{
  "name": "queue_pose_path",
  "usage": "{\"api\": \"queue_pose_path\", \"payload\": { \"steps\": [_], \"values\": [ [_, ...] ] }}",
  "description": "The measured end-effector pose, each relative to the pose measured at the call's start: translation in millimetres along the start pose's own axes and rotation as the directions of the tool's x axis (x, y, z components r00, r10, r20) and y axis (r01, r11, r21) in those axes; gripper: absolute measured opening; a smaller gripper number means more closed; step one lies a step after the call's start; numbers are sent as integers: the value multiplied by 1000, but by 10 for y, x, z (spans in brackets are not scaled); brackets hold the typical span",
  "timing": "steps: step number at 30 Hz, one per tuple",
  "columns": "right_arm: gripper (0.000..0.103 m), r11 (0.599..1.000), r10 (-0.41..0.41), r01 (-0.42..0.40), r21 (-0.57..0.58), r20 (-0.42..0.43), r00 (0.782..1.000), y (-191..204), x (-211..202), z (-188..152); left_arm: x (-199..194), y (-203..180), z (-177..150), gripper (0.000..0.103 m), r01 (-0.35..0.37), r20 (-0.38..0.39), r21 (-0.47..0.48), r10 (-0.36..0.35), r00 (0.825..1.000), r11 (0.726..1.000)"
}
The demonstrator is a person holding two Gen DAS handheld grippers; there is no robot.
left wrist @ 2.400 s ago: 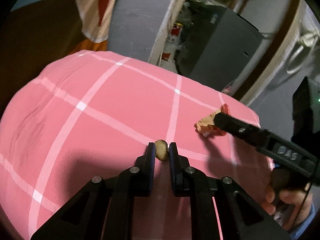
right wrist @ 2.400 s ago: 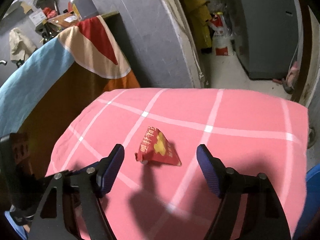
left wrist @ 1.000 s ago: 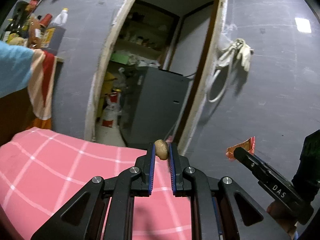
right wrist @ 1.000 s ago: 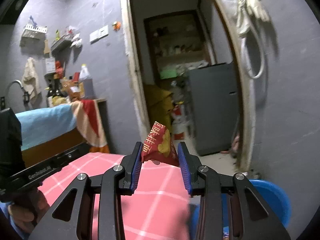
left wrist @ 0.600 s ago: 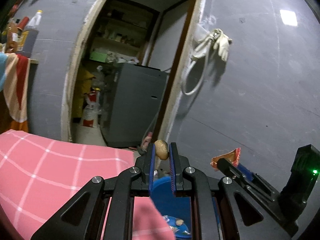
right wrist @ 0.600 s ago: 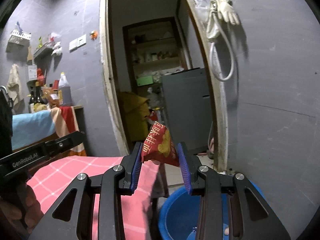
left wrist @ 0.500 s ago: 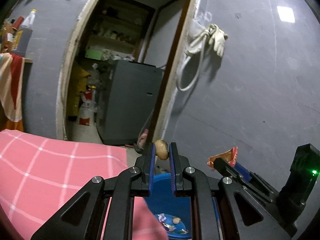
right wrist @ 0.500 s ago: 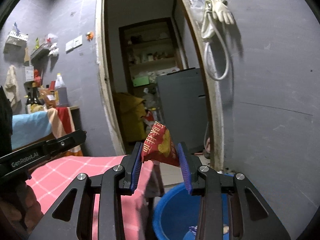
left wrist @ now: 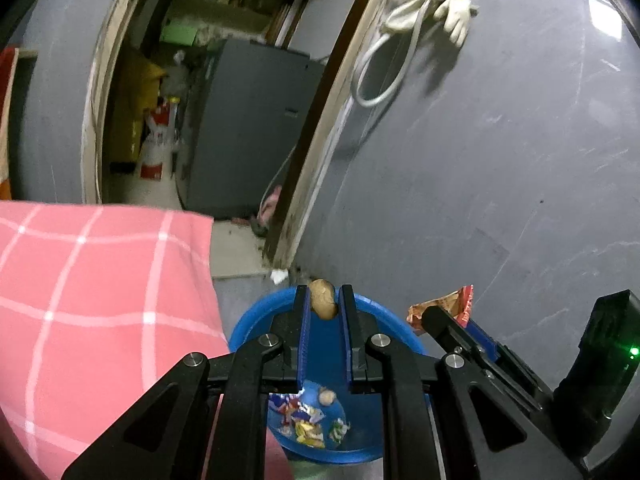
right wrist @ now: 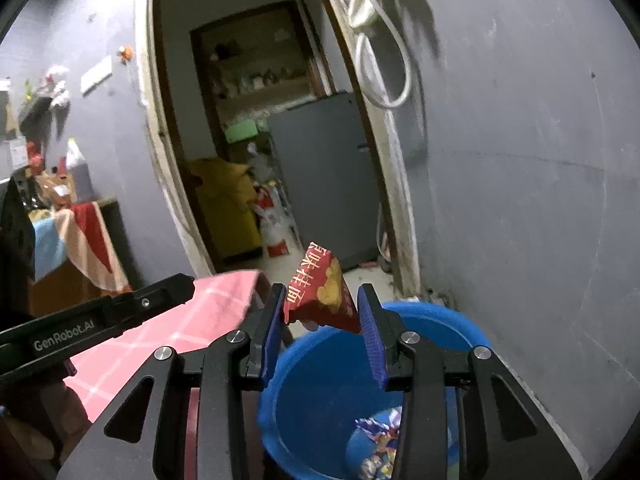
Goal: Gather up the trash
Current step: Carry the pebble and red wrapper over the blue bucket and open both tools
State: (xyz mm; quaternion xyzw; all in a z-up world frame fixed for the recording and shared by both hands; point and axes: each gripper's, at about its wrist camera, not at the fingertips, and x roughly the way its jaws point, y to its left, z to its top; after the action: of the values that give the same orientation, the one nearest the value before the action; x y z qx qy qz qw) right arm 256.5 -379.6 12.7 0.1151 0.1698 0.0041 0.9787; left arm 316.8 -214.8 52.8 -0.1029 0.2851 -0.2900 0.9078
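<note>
The left claw (left wrist: 324, 304) is clamped on a small brown nut (left wrist: 323, 298) and holds it above the blue bucket (left wrist: 256, 316). The right claw (right wrist: 320, 312) is clamped on a red wrapper (right wrist: 320, 294), also over the bucket, beside the pink counter (left wrist: 100, 280). More trash (left wrist: 308, 420) lies in the bucket's bottom.

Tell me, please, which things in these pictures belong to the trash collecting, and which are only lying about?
Belong to the job:
- left gripper, shut on a peanut shell
- right gripper, shut on a red snack wrapper
- blue bucket

Lying about:
- pink checked cloth
- white glove
- grey cabinet
</note>
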Motion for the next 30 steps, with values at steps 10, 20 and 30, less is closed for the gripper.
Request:
{"api": "queue_pose_path", "payload": {
  "steps": [10,20,30],
  "values": [
    [36,997,-16,23,73,-95,995,-230,214,-168,449,141,-140,11,1,-139,-51,-8,990,999],
    [46,992,-25,39,117,-121,992,-317,283,-218,527,184,-141,19,-7,-167,-71,-5,986,997],
    [55,992,-38,45,115,-67,997,-298,200,-189,308,270,-89,32,-40,-95,-80,33,995,996]
  ]
}}
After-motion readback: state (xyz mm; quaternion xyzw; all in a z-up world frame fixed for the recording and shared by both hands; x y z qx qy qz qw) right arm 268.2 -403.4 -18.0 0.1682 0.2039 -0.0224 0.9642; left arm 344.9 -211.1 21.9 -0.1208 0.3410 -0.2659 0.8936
